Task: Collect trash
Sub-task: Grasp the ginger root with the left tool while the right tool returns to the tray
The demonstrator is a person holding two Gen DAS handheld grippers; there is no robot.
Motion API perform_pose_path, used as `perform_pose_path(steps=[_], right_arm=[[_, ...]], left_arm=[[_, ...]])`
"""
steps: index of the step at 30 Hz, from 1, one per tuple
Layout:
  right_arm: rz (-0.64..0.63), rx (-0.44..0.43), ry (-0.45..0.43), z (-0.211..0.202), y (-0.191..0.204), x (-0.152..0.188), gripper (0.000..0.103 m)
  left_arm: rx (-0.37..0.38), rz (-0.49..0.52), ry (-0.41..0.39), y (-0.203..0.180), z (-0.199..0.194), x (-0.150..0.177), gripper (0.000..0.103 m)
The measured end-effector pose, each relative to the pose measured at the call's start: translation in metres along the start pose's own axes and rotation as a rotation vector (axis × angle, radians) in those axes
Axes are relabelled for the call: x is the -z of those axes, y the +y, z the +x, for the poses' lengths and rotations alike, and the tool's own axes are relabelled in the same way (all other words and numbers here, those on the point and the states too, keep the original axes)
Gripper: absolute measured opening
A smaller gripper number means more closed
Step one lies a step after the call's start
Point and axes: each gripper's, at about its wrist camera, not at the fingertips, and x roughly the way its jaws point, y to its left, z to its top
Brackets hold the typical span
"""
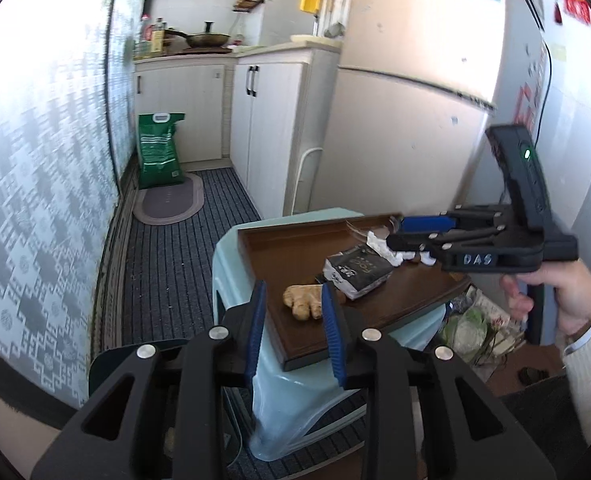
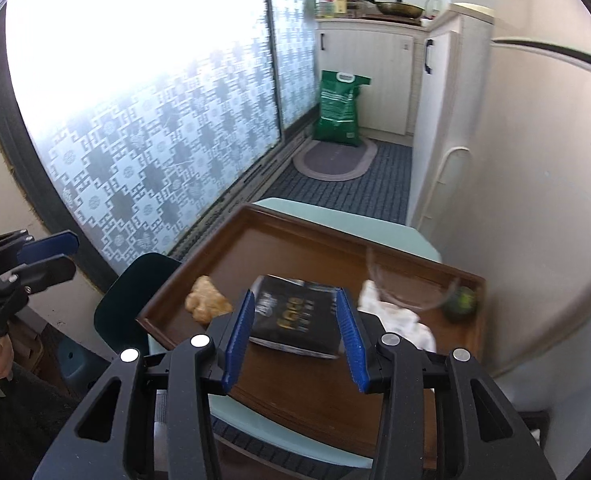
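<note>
Both grippers hover apart and empty over the tray (image 2: 279, 232): the left gripper (image 1: 294, 326) near the ginger (image 1: 301, 300), the right gripper (image 2: 295, 338) above the black packet (image 2: 295, 320). I judge the next move is lowering onto the packet, at the frame's centre.

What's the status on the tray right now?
Both tongs, left and right, open and empty above the tray. Black packet, crumpled tissue and ginger uncollected. Clear bowl beside tissue.
</note>
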Motion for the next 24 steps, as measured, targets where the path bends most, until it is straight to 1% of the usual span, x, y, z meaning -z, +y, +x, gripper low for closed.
perform_pose_path(steps=[2, 5, 8, 10, 12, 17, 20, 24], right_arm=[[0.011, 0.004, -0.001, -0.003, -0.008, 0.004, 0.043], [0.011, 0.015, 0.004, -0.006, -0.019, 0.008, 0.043], [0.021, 0.027, 0.007, -0.008, -0.032, 0.012, 0.043], [0.034, 0.031, 0.008, -0.009, -0.039, 0.015, 0.043], [0.053, 0.033, 0.008, -0.01, -0.049, 0.018, 0.043], [0.077, 0.038, 0.013, -0.014, -0.065, 0.026, 0.043], [0.083, 0.034, 0.015, -0.015, -0.071, 0.028, 0.043], [0.091, 0.034, 0.016, -0.016, -0.075, 0.03, 0.043]], left_arm=[[0.012, 0.04, 0.027, -0.008, 0.015, -0.002, 0.032], [0.032, 0.101, 0.077, -0.016, 0.038, -0.001, 0.04], [0.033, 0.131, 0.122, -0.018, 0.059, 0.002, 0.041], [0.04, 0.148, 0.138, -0.021, 0.07, 0.004, 0.041], [0.045, 0.173, 0.153, -0.024, 0.08, 0.006, 0.044], [0.041, 0.165, 0.176, -0.022, 0.098, 0.006, 0.047], [0.03, 0.159, 0.18, -0.019, 0.103, 0.005, 0.047], [0.047, 0.138, 0.191, -0.013, 0.111, 0.006, 0.054]])
